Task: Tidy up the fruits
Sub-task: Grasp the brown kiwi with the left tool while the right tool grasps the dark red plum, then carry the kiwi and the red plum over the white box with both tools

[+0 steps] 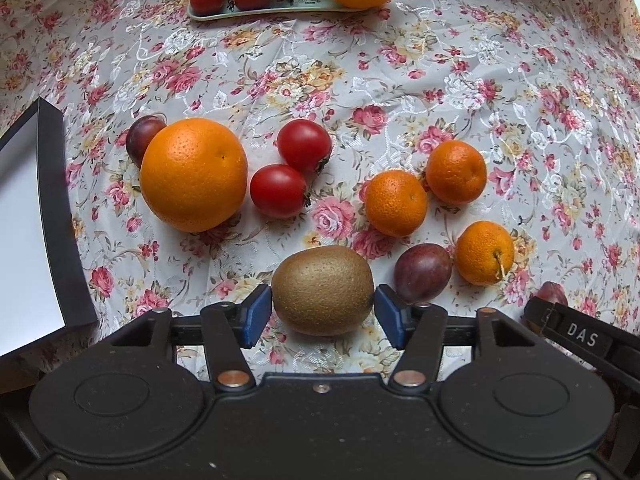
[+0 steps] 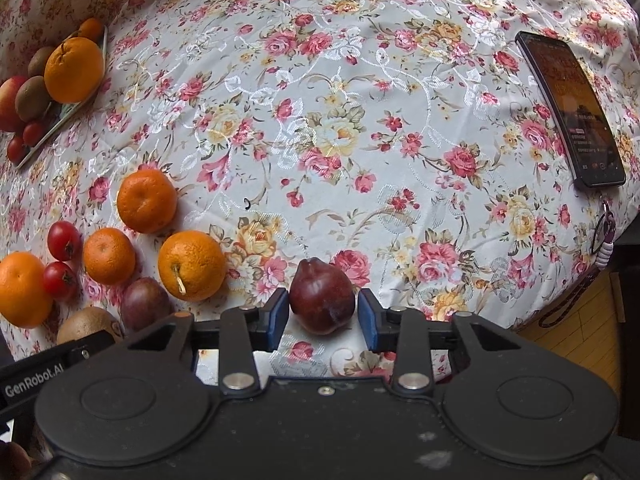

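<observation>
Now: left gripper straddles the kiwi. Both blue pads sit at its two ends, touching or very nearly; whether they bear on it yet I cannot tell. Kiwi lies on the cloth, long axis crosswise, running pad to pad, so the jaws would close along its length.

Right gripper brackets the plum likewise. Left pad is touching or nearly so; a thin gap shows at the right pad. Plum rests on the cloth, pointed end away from the camera, so the jaws cross its short axis.

Tray with sorted fruit lies straight ahead of the left gripper, far across the cloth. From the right gripper it is far off to the upper left.

Judgement: left arm has the more direct run to the tray. Loose oranges and tomatoes lie between; lift before travelling.
</observation>
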`<state>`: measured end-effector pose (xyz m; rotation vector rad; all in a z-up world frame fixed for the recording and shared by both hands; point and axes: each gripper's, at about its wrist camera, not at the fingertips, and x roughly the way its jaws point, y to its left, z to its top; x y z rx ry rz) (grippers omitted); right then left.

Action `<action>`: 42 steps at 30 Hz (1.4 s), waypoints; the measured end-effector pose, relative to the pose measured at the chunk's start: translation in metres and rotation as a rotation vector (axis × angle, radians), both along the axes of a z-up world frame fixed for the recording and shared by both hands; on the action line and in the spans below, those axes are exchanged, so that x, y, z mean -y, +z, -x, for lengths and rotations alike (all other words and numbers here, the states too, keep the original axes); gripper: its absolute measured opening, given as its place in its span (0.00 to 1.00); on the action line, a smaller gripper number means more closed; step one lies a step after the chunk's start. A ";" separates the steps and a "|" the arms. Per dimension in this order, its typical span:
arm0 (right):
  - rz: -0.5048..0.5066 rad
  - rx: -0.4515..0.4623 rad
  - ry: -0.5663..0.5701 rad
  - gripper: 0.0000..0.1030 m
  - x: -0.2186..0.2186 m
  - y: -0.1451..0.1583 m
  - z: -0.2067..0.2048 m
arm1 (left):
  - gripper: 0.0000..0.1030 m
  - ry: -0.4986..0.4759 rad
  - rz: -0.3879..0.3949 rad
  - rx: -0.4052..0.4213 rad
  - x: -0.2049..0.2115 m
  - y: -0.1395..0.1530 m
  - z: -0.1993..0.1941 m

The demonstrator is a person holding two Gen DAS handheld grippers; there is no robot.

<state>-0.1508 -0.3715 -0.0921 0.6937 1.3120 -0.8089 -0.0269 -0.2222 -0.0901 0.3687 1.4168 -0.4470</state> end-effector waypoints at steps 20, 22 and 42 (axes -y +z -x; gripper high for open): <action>0.093 0.087 -0.013 0.34 0.000 0.025 -0.001 | 0.59 0.022 0.043 0.046 -0.007 0.010 -0.001; 0.081 0.114 -0.026 0.35 0.001 0.032 -0.001 | 0.59 0.031 0.058 0.056 -0.010 0.014 -0.002; 0.039 0.188 0.131 0.35 -0.087 0.049 -0.080 | 0.59 0.239 0.130 0.157 -0.122 0.058 -0.043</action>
